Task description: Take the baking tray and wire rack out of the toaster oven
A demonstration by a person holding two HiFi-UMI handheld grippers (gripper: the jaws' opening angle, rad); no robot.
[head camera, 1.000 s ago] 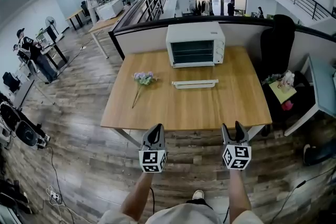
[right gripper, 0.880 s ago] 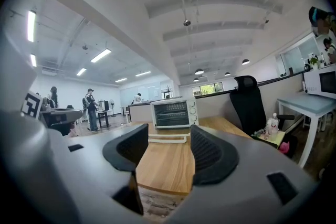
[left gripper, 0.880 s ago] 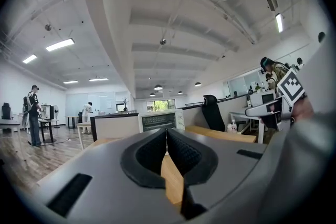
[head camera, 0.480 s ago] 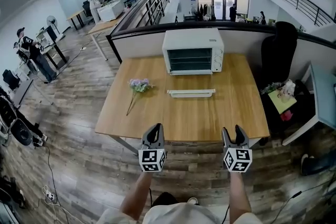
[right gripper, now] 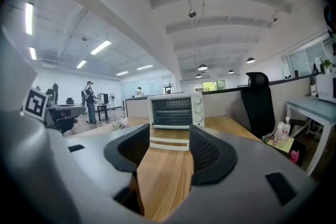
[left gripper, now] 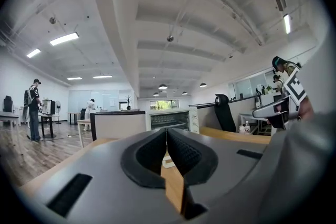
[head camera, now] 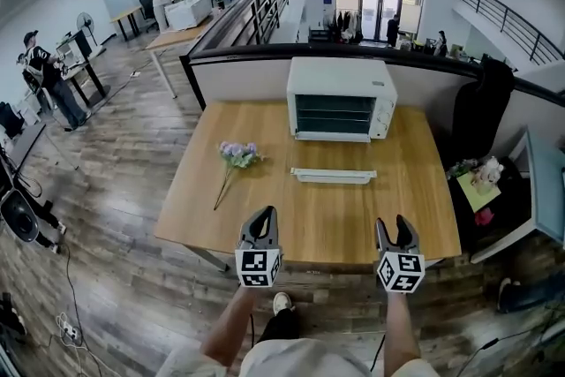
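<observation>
I hold both forearms [head camera: 231, 324] stretched forward side by side, the grippers at the near edge of the table [head camera: 327, 221]. The left gripper [head camera: 260, 216] points level, its jaws pressed together with nothing between them. The right gripper [head camera: 396, 223] tips slightly down, its jaws apart and empty, having just eased a little closer.
</observation>
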